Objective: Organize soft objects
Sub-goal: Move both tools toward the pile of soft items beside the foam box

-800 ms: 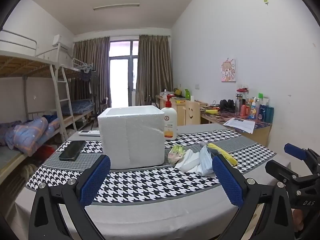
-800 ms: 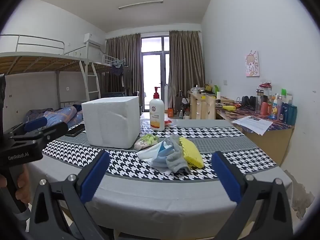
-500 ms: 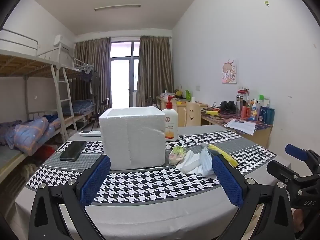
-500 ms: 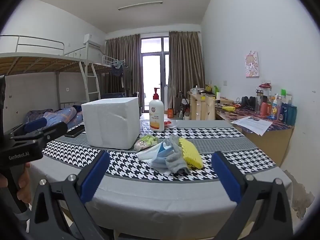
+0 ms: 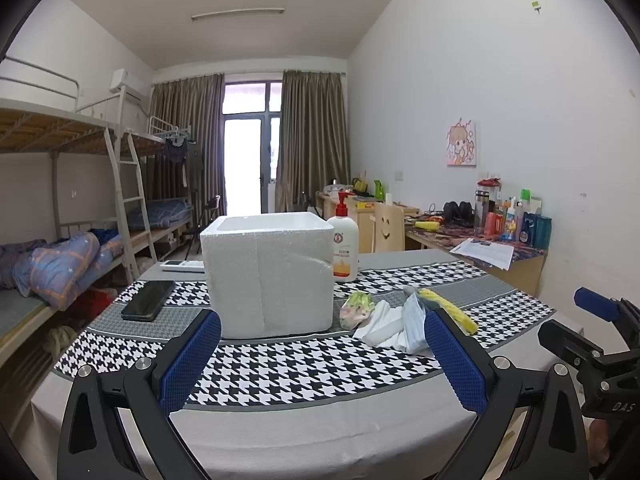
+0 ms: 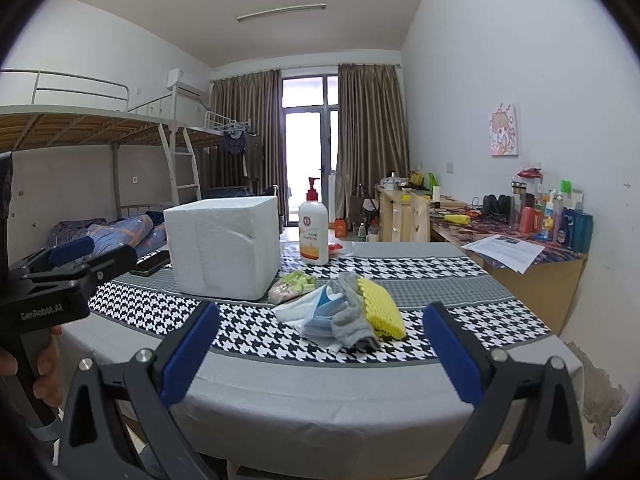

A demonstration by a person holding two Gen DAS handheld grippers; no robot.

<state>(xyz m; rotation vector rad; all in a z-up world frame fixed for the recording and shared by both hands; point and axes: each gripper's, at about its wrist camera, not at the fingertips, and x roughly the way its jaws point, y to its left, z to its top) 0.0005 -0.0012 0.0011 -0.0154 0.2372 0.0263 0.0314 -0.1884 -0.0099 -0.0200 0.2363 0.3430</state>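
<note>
At the far left stand metal bunk beds (image 5: 60,184) with a white ladder and rumpled blue bedding. In front of them is the table (image 5: 320,424), draped in grey cloth under a black-and-white houndstooth runner (image 5: 288,368). On the runner's left lies a black smartphone (image 5: 148,306); next comes an open white foam box (image 5: 270,272), with a white pump bottle with a red top (image 5: 346,246) just behind its right corner. Right of the box is the heap of soft things (image 6: 340,310) — a green-patterned pouch, white cloth, a blue face mask, a grey sock and a yellow ribbed sponge, all touching. Brown curtains frame a bright glass door at the back; a cluttered desk (image 6: 520,248) lines the white right wall. The left gripper (image 5: 320,360) and right gripper (image 6: 320,352) hover at the near edge — blue pads wide apart, holding nothing.
</note>
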